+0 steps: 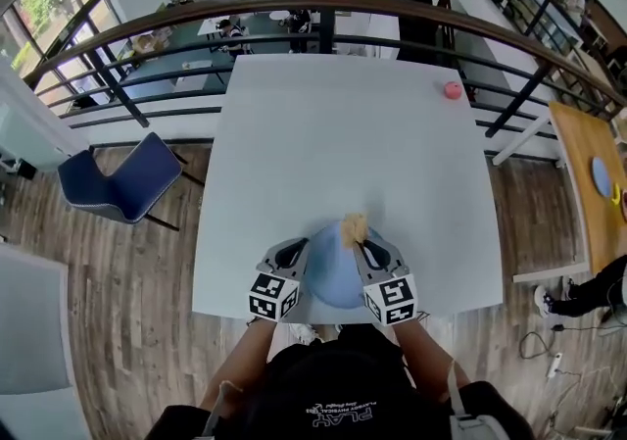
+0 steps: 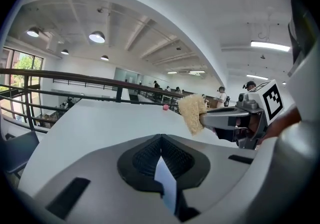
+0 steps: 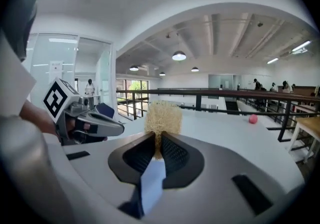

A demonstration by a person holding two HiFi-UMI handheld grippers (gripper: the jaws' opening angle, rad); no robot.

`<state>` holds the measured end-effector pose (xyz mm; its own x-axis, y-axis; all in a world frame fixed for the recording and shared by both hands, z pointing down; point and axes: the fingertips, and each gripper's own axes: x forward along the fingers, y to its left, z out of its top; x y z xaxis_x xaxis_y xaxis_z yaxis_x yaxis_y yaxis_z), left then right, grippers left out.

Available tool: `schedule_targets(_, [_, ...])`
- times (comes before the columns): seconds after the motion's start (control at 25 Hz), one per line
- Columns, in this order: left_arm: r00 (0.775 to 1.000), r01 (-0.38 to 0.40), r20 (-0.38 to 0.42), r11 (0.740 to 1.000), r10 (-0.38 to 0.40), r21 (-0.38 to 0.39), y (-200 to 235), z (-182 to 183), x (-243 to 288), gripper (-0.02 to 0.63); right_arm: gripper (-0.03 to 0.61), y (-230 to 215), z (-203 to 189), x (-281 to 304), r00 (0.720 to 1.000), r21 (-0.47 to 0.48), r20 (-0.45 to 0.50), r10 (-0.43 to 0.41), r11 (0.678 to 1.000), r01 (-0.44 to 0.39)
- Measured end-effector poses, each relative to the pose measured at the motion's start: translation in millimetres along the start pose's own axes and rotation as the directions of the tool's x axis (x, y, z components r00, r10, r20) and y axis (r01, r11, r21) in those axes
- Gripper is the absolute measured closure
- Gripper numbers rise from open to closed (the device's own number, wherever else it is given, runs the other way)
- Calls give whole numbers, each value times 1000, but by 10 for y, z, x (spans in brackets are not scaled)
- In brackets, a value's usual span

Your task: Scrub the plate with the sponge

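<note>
A light blue plate (image 1: 333, 276) lies at the near edge of the white table (image 1: 333, 134). My left gripper (image 1: 299, 254) is at the plate's left rim, and in the left gripper view its jaws (image 2: 161, 155) are shut on a thin blue edge of the plate (image 2: 166, 184). My right gripper (image 1: 364, 245) is shut on a tan, fibrous sponge (image 1: 354, 228), which sticks out past its jaws (image 3: 157, 148) over the plate's far rim. The sponge (image 3: 162, 117) stands upright between the pads. The left gripper view shows the sponge (image 2: 192, 113) to the right.
A small pink ball (image 1: 452, 90) rests near the table's far right corner. A blue chair (image 1: 122, 178) stands left of the table. A dark railing (image 1: 323, 7) runs behind it. A wooden table (image 1: 588, 154) is at the right.
</note>
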<state>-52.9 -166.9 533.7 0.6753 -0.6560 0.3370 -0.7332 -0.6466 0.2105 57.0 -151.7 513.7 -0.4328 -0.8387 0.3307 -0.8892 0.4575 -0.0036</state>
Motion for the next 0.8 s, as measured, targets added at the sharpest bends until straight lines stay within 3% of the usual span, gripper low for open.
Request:
schedule_targets(0.24, [997, -37, 74, 999, 37, 4, 136, 395, -236, 601, 534, 183, 642, -218, 990, -34, 138, -8, 999, 13])
schedule_targets(0.56, [982, -3, 186, 999, -7, 52, -92, 939, -405, 601, 534, 264, 1073, -424, 972, -25, 233, -25, 999, 31])
schedule_targets(0.8, [970, -26, 243, 997, 7, 78, -307, 1138, -485, 601, 534, 233, 1241, -574, 960, -61, 280, -2, 998, 20])
